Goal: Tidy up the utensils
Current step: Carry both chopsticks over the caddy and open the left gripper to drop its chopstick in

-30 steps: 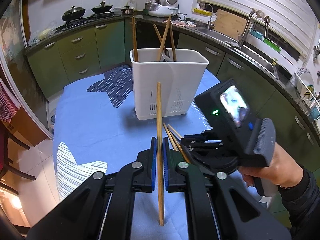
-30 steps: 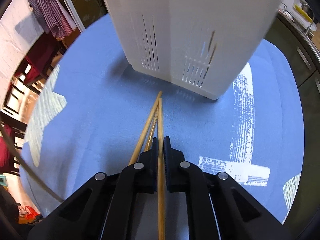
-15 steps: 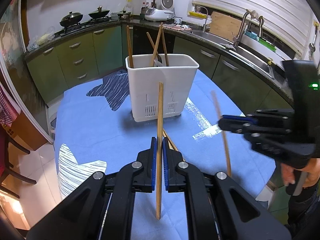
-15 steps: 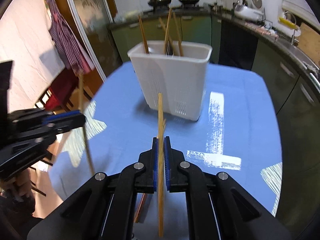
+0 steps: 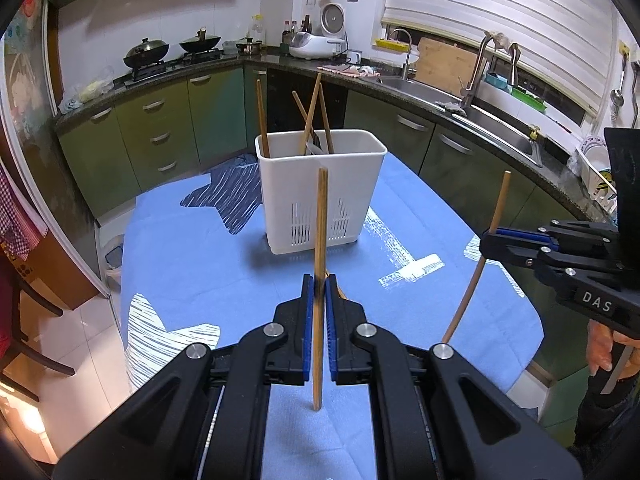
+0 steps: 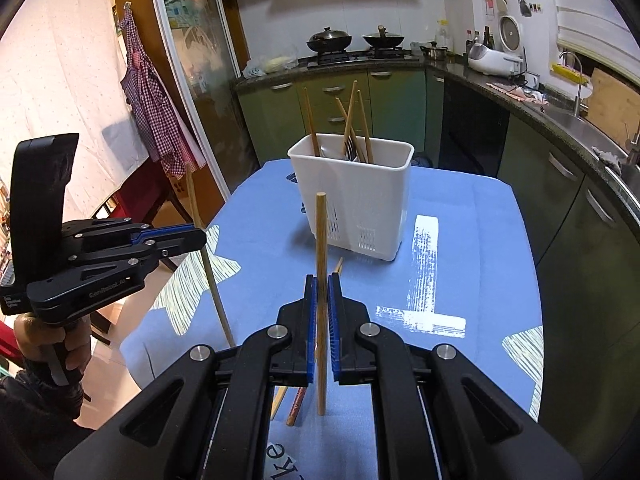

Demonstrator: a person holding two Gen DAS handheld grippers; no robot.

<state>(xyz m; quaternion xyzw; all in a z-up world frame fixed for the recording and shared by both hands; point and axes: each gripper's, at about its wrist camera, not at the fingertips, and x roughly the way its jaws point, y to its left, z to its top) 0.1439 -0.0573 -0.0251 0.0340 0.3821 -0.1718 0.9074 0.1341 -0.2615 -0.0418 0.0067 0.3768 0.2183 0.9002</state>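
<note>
You're working at a table (image 5: 180,264) under a blue cloth with white and dark star prints, in a kitchen with green cabinets running round the far and right walls.

The white utensil caddy (image 5: 320,196) stands upright at the far middle of the table, with four chopsticks and something dark (a fork or similar, hard to tell) already leaning inside it. Your left gripper (image 5: 318,320) is clamped tight on a wooden chopstick (image 5: 322,216), held roughly upright with its top end showing in front of the caddy wall. Your right gripper (image 6: 322,320) is likewise pinched shut on a second chopstick (image 6: 321,240), also upright, and sits off to the right of the left one, well clear of the table. A few more chopsticks (image 6: 294,404) lie on the cloth near you, just below the right gripper.

By the look of it, you're in the carry step: both sticks are lifted but neither is over the caddy yet. The next move calls for bringing each one above the rim, lower tip aimed into the opening, and avoiding the sticks already leaning there, since they cross at angles and could deflect a tip. Take them one at a time so the grippers don't crowd each other.

Farther out, two woks (image 6: 356,40) sit on the stove at the far counter, a sink (image 5: 496,128) is on the right, and a checked apron (image 6: 150,92) hangs at the left.
</note>
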